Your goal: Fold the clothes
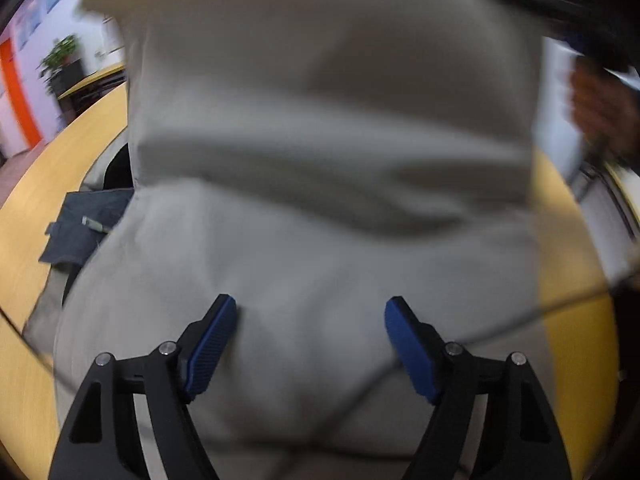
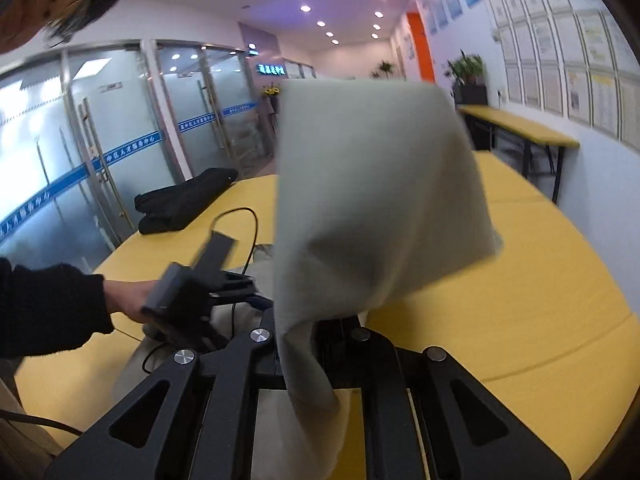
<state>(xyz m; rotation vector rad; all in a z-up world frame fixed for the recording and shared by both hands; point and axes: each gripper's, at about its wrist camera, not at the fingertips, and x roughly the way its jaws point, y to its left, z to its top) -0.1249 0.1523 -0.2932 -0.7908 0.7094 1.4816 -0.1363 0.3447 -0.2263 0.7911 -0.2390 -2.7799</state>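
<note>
The left hand-held gripper [image 1: 310,340] is seen with its blue pads [image 1: 210,350] spread wide apart and nothing caught between them; the grey-beige garment [image 1: 320,160] lies just beyond and beneath the fingertips, filling most of the left wrist view, though the picture is blurred. The lower part of the cloth rests bunched on the yellow desk [image 1: 36,208], while its upper part is lifted up above the desk. To the left of the garment, a folded dark blue garment [image 1: 86,228] is seen lying on the desk, partly tucked under the pale cloth.

The right hand-held gripper [image 2: 308,340] is pressed together on a gathered edge of the same grey-beige garment [image 2: 372,200], and the cloth is raised from that pinch into the air, hanging as a broad flap above the desk [image 2: 540,280]. From the right wrist view, the left hand-held gripper [image 2: 200,280] is seen lower left, gripped by a hand [image 2: 126,300] in a black sleeve [image 2: 48,308], close to the bunched cloth on the desk; a black cable [image 2: 252,232] loops up behind it. Farther back on the desk a black garment [image 2: 184,200] is laid. Beyond the desk, glass doors [image 2: 100,152] are seen at the left and a wall of framed notices [image 2: 560,60] at the right.
</note>
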